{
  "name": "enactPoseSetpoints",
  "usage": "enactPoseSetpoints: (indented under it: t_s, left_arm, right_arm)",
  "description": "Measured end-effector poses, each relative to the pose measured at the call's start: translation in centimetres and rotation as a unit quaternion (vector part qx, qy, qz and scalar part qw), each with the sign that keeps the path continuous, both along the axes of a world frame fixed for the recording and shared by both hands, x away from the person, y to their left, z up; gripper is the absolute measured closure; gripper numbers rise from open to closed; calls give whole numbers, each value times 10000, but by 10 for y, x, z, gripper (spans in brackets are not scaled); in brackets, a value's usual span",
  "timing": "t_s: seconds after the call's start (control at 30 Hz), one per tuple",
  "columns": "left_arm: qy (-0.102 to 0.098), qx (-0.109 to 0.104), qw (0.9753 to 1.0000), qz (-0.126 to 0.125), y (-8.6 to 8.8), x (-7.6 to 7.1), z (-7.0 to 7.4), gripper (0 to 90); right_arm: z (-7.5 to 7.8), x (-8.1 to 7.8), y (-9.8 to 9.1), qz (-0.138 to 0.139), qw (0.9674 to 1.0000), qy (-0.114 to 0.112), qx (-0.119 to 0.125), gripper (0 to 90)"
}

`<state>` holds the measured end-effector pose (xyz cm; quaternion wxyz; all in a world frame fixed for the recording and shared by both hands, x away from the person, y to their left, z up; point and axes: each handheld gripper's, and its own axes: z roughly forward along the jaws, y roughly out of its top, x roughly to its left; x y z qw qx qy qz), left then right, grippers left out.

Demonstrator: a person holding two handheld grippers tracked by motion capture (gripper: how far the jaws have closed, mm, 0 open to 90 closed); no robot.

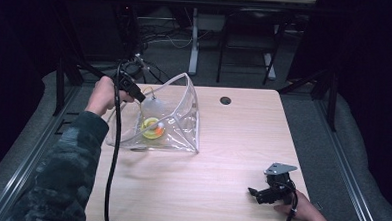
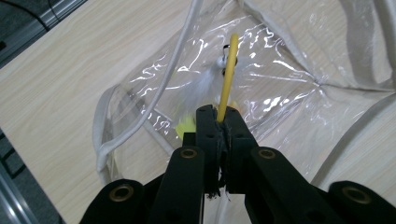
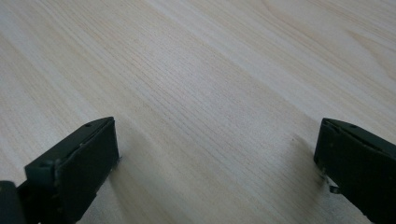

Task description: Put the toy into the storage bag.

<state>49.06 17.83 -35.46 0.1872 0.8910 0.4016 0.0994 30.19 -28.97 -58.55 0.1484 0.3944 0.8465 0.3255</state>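
Note:
A clear plastic pouch [image 1: 179,115] with white piping stands open on the left part of the wooden table [image 1: 242,142]. My left gripper [image 1: 140,96] reaches into it from the left. In the left gripper view its jaws are shut [image 2: 219,114] on the edge of a thin yellow ring [image 2: 229,70] with white fluff [image 2: 201,86] behind it. From above, the yellow ring [image 1: 151,127] shows through the pouch with an orange bit beside it. My right gripper [image 1: 254,192] rests low at the table's near right, open, with bare wood between its jaws [image 3: 215,154].
A round cable hole [image 1: 225,100] sits near the table's far edge. The pouch's white piping [image 2: 154,98] loops close to the left jaws. A cable [image 1: 113,157] trails from the left gripper along the sleeve. Dark floor and table legs lie beyond.

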Motion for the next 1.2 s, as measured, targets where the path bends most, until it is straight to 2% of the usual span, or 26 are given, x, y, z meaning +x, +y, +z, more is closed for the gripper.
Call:
enactPoseSetpoints:
  t_s: [0.1, 0.13, 0.4, 0.47, 0.53, 0.57, 0.63, 0.77, 0.8, 0.83, 1.0, 1.2]
  left_arm:
    - [-73, -101, 9999, 19, 0, -2, 3, 852]
    - [-105, -148, 9998, 43, 0, -2, 7, 812]
    - [-227, -129, 9997, 16, 1, -10, 22, 689]
    - [-295, -107, 9995, 59, 2, -12, 24, 608]
    - [-304, -147, 9994, 58, 4, -15, 27, 578]
    - [-322, -143, 9994, 59, 5, -16, 28, 511]
    - [-338, -139, 9993, 56, 7, -20, 30, 489]
    - [-390, -136, 9991, 79, 10, -26, 35, 345]
    - [-400, -146, 9990, 100, 12, -28, 36, 281]
    - [-416, -152, 9990, 115, 13, -30, 37, 281]
    - [-485, -280, 9982, 233, 21, -40, 41, 155]
    - [-578, -261, 9974, 352, 33, -53, 43, 77]
  right_arm:
    - [0, 0, 0, 3, 10000, 4, 12, 0]
    - [0, 0, 0, 6, 10000, 5, 31, 0]
    - [0, 0, 0, 11, 10000, -3, 31, 0]
    - [0, 0, 0, 14, 10000, -2, 41, 0]
    - [0, 0, 0, 11, 10000, -4, 28, 0]
    - [0, 0, 0, 12, 10000, -3, 33, 0]
    - [0, 0, 0, 13, 10000, -3, 33, 0]
    - [0, 0, 0, 15, 10000, 0, 44, 0]
    - [0, 0, 0, 12, 10000, -1, 31, 0]
    - [0, 0, 0, 12, 10000, -1, 31, 0]
    - [0, 0, 0, 12, 10000, -1, 29, 0]
    - [0, 0, 0, 12, 10000, -3, 29, 0]
